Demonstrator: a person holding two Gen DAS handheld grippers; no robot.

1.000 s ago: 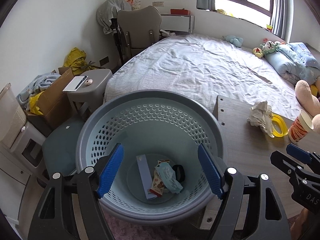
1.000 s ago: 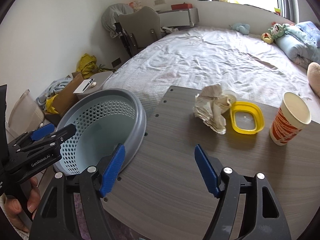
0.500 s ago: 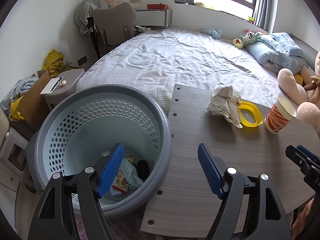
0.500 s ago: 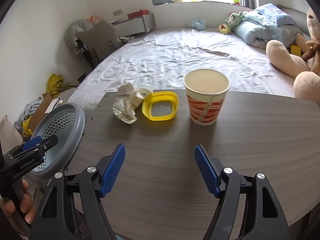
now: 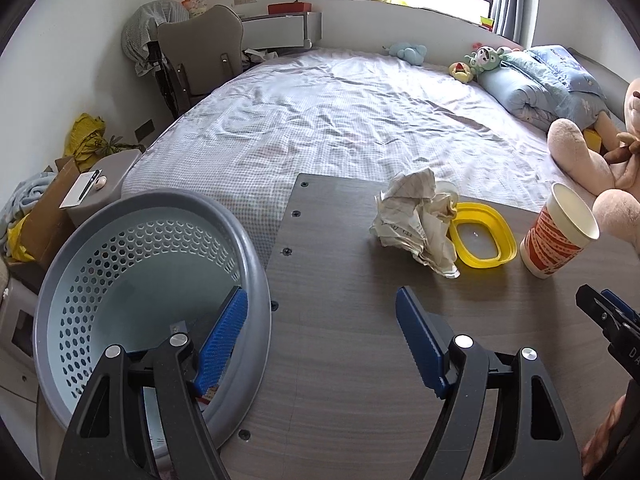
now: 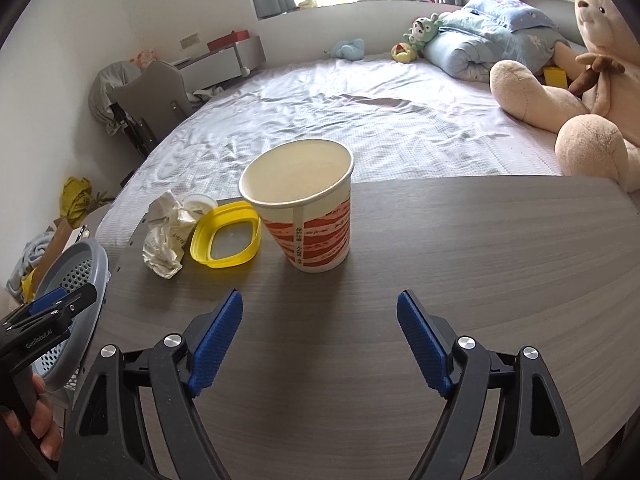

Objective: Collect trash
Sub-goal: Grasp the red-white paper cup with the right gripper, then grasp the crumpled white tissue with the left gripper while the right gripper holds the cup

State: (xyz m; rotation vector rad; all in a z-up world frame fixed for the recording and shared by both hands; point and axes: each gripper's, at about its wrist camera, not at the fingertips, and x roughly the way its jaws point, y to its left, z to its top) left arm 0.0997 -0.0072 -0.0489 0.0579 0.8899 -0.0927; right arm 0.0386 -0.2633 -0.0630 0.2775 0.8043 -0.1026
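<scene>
A red-and-white paper cup (image 6: 306,216) stands upright on the dark wood table (image 6: 480,240), straight ahead of my open, empty right gripper (image 6: 320,332). Left of it lie a yellow lid (image 6: 226,240) and a crumpled paper wad (image 6: 166,232). In the left wrist view the paper wad (image 5: 416,220), yellow lid (image 5: 482,236) and cup (image 5: 556,232) sit far right on the table. My left gripper (image 5: 320,328) is open and empty, straddling the rim of the grey perforated basket (image 5: 120,264) and the table edge.
A bed (image 5: 360,120) lies behind the table, with plush toys (image 6: 580,80) and a rolled blue duvet (image 6: 480,36). A chair (image 5: 200,56), a cardboard box (image 5: 44,216) and a grey stool (image 5: 104,176) stand left of the basket.
Both grippers have swung right. The left moved from over the basket toward the table edge. The right now faces the paper cup, much closer. Both stay open.
</scene>
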